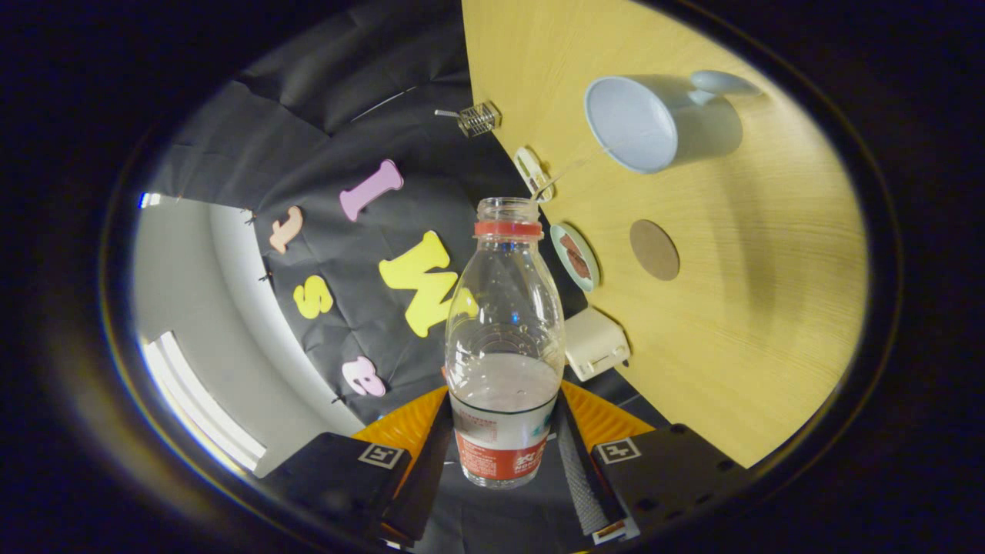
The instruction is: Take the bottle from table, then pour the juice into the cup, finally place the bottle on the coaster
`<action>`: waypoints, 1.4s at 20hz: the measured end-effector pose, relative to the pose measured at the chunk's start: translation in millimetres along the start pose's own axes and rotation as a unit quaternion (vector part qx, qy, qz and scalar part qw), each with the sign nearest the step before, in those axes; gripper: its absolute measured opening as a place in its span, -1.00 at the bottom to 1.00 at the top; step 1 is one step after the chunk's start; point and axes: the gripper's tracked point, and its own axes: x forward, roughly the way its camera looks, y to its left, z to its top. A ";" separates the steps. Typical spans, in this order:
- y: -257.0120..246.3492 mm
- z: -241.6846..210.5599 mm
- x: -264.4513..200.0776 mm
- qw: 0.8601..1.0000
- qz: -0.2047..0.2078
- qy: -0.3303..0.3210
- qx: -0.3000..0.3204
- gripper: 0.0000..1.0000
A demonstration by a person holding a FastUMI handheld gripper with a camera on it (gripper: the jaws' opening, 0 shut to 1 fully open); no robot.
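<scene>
the bottle (504, 346) sits clamped between the two fingers of the gripper (504, 454), one finger pressed to each side of its labelled lower part. it is lifted off the table (754, 323) and rolled over sideways, so the tabletop stands up like a wall beside it. the cap is off, the red neck ring is bare, and clear liquid fills only the lower part of the bottle.

beyond the open mouth and off to one side, the cup (662, 119) stands well in from the table's edges, its pale inside facing the camera, its handle on the far side. i cannot tell whether any liquid is in it. a thin clear streak seems to run from near the table edge towards the cup's rim; what it is i cannot say.

the round brown coaster (654, 249) lies bare on the table between the cup and the near edge. along that same edge sit a small plate (575, 256), a cream box (596, 344) and a white clip (531, 171).

judging by this, the taking is done and the pour is in hand or just ending; placing the bottle on the coaster remains.
</scene>
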 end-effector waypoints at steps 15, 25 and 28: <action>16.0 0.2 4.0 0.999 0.016 -0.016 0.040 0.51; 15.4 -4.4 7.7 0.999 0.019 -0.011 0.032 0.51; 12.4 -8.2 10.8 1.000 0.016 -0.009 0.022 0.51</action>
